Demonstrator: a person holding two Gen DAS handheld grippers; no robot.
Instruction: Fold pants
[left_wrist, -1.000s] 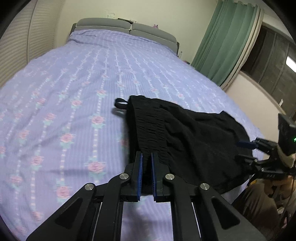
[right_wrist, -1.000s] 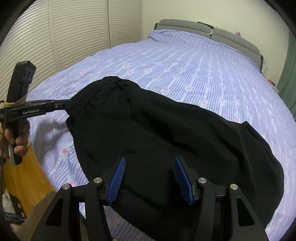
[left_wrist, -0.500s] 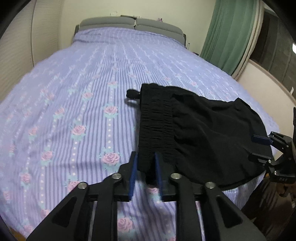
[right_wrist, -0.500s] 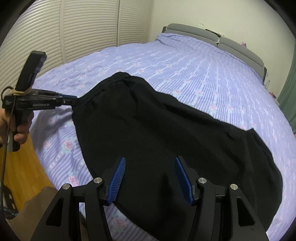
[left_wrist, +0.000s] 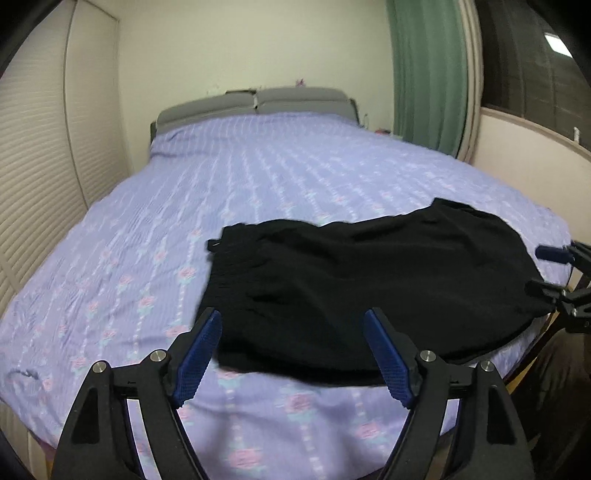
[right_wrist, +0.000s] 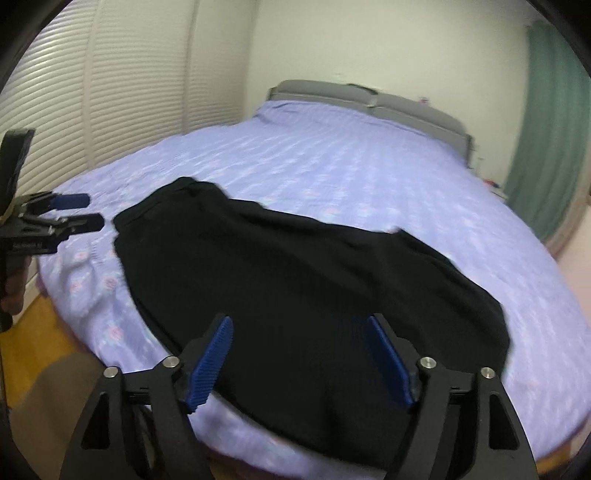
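Observation:
Black pants (left_wrist: 369, 288) lie folded flat near the front edge of the bed, waistband to the left; they also show in the right wrist view (right_wrist: 314, 295). My left gripper (left_wrist: 295, 354) is open and empty, pulled back just above the waistband's near corner. My right gripper (right_wrist: 299, 358) is open and empty, hovering above the near hem end. Each gripper also appears in the other's view: the left gripper (right_wrist: 79, 210) beside the waistband, the right gripper (left_wrist: 546, 271) at the leg end.
The bed (left_wrist: 295, 177) has a lilac floral sheet and a grey headboard (left_wrist: 258, 101). White louvred doors (right_wrist: 110, 92) stand at left, a green curtain (left_wrist: 428, 66) at right. Wooden floor (right_wrist: 48, 350) lies below the bed's edge.
My left gripper let go of the waistband, opened wide and drew back and up. The pants settled flat. My right gripper stayed open and lifted back a little.

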